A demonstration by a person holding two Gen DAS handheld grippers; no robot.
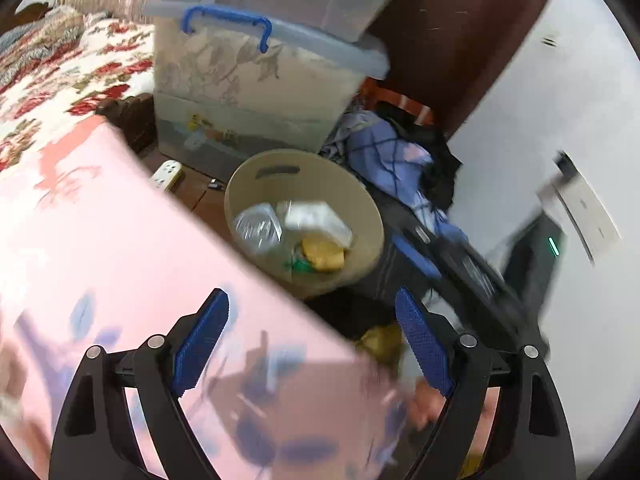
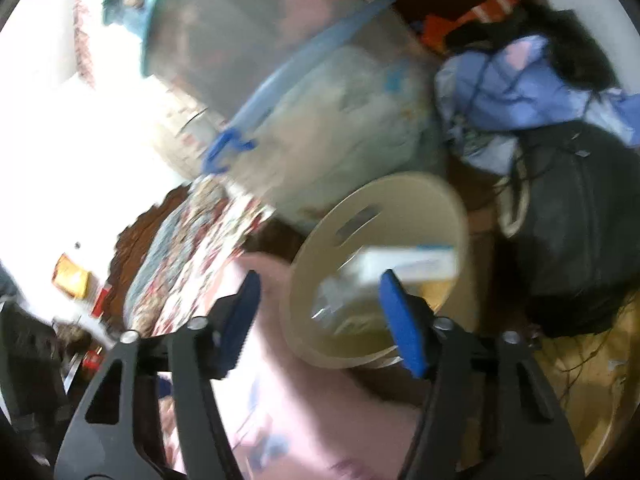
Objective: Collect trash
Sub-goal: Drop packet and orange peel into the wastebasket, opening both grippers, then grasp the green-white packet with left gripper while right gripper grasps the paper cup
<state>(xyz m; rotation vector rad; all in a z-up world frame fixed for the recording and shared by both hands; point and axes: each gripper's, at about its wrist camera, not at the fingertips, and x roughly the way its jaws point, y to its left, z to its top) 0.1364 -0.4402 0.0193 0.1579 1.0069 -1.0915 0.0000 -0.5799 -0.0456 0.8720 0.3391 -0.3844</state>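
A beige bin is sitting on the dark floor beside the bed, and the trash is lying inside it: a crumpled clear wrapper, a pale packet and something yellow, though the blur is making each piece hard to name. The left gripper is hanging with its blue pads spread wide and nothing between them, over the corner of a pink sheet that is covering the near left and hiding the floor under it. The right gripper is also standing open and empty, its pads framing the near rim of the bin; a white carton is showing inside as a smear. Behind the bin, stacked clear storage boxes with blue clips are blocking the far wall. To the right a heap of blue clothes is lying over a black bag, whose lower part is running out of sight. A white power strip is peeking out by the sheet's edge.
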